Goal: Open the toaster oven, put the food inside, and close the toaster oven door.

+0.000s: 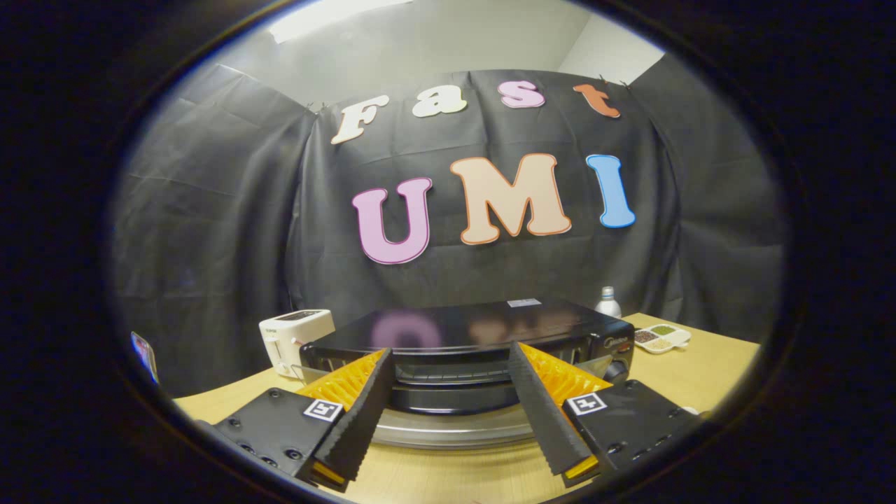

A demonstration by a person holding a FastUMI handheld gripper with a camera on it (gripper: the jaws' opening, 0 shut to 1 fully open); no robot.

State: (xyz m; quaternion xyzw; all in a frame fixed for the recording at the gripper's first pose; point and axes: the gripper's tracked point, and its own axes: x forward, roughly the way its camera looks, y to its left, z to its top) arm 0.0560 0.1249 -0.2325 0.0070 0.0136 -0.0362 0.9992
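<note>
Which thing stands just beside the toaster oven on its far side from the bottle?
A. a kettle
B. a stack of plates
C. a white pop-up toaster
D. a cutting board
C: a white pop-up toaster sits on the table next to the toaster oven, opposite the bottle; the gripper is open, fingers spread before the oven.

A pale wooden surface (700, 374) carried everything. On it stood a black, glossy-topped toaster oven (469, 343), its door dropped open toward the tool (448, 364), whose fingers were spread wide with nothing between them. Left of the oven sat a white pop-up toaster (290, 339) — right of it a white divided dish (662, 338) of small grains, and behind, a metal bottle (608, 302).
</note>
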